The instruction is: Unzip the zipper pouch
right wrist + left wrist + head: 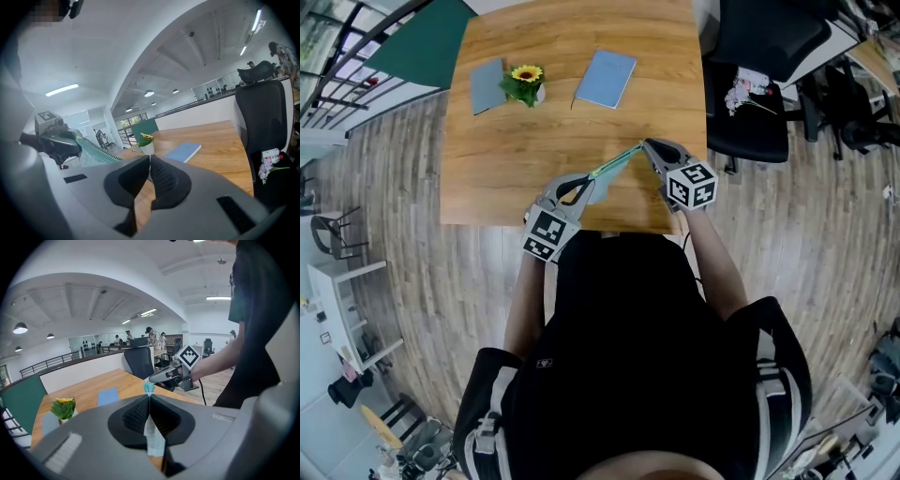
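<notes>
A teal zipper pouch (615,163) hangs stretched between my two grippers above the table's near edge (534,217). My left gripper (586,188) is shut on the pouch's lower end; in the left gripper view pale teal fabric (153,437) is pinched between the jaws and a teal tip (149,388) pokes out past them. My right gripper (644,145) is shut on the pouch's upper end. In the right gripper view the pouch (96,152) runs from the left gripper (75,139) to the shut jaws (150,158). Whether the pull tab is what the right jaws hold, I cannot tell.
On the wooden table stand a small potted sunflower (526,82), a grey notebook (487,85) to its left and a blue notebook (606,78) to its right. A black office chair (752,89) stands past the table's right side. A green board (422,42) leans at the back left.
</notes>
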The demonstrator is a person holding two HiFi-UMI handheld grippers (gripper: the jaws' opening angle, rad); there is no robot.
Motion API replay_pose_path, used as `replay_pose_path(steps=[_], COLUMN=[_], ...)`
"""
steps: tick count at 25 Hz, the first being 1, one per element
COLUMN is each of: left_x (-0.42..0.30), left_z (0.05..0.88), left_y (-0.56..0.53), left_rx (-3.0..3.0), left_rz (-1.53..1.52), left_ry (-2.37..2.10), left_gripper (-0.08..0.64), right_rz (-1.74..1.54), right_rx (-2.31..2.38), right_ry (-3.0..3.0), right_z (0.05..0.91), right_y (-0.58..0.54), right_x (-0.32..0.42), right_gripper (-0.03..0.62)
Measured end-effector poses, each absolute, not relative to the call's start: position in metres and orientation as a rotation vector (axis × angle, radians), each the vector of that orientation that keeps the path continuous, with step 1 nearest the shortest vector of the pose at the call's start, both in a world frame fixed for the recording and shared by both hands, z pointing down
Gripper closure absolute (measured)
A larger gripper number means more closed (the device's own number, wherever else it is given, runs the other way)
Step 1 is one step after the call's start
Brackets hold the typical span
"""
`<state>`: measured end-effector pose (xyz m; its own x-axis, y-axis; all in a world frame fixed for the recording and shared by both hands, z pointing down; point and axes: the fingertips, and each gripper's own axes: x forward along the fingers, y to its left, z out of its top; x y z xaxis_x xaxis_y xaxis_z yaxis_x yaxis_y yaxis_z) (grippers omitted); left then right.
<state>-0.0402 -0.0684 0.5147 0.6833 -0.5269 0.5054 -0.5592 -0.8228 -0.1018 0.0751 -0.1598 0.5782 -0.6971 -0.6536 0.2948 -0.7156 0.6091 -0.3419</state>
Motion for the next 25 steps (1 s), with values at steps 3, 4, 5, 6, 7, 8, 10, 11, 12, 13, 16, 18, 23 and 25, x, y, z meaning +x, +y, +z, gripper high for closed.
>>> replay_pose_path(steps=[3,4,5,6,7,8,10,11,12,13,16,18,23,25], left_x=[-0.045,-0.047,-0.048,-0.05,-0.051,-0.054,-0.06,-0.063,-0.067,-0.071,-0.086,-0.095,-0.115,-0.122], left_z=[0.516,0.516,0.516,0.516,0.515,0.513,0.511,0.511,0.51,0.51,0.509,0.509,0.509,0.509], left_y=[-0.069,-0.069,-0.07,-0.07,-0.07,-0.071,-0.072,-0.073,-0.074,-0.075,-0.08,-0.084,-0.093,-0.099], left_rx=[2.828,2.83,2.833,2.837,2.843,2.848,2.857,2.862,2.868,2.872,2.877,2.88,2.889,2.89], left_rz=[0.816,0.815,0.812,0.807,0.798,0.789,0.777,0.772,0.767,0.76,0.739,0.731,0.724,0.714], left_ry=[-0.905,-0.902,-0.898,-0.895,-0.892,-0.89,-0.88,-0.87,-0.857,-0.844,-0.818,-0.811,-0.795,-0.797], left_gripper=[0.552,0.552,0.552,0.552,0.552,0.552,0.552,0.552,0.552,0.552,0.552,0.552,0.552,0.552], right_rz=[0.659,0.652,0.646,0.644,0.65,0.661,0.671,0.658,0.638,0.616,0.582,0.574,0.568,0.556], right_rx=[1.168,1.175,1.18,1.183,1.182,1.179,1.181,1.189,1.201,1.217,1.271,1.31,1.369,1.363], right_ry=[-2.684,-2.686,-2.692,-2.704,-2.721,-2.739,-2.758,-2.756,-2.749,-2.74,-2.713,-2.693,-2.653,-2.643], right_z=[0.579,0.579,0.578,0.576,0.574,0.573,0.57,0.57,0.569,0.568,0.564,0.564,0.561,0.56], right_y=[-0.16,-0.16,-0.16,-0.16,-0.161,-0.161,-0.161,-0.161,-0.161,-0.162,-0.161,-0.16,-0.155,-0.153], right_x=[0.071,0.069,0.068,0.068,0.067,0.066,0.062,0.06,0.058,0.055,0.047,0.046,0.04,0.035], right_gripper=[0.58,0.58,0.58,0.577,0.574,0.574,0.568,0.561,0.556,0.55,0.537,0.537,0.586,0.591])
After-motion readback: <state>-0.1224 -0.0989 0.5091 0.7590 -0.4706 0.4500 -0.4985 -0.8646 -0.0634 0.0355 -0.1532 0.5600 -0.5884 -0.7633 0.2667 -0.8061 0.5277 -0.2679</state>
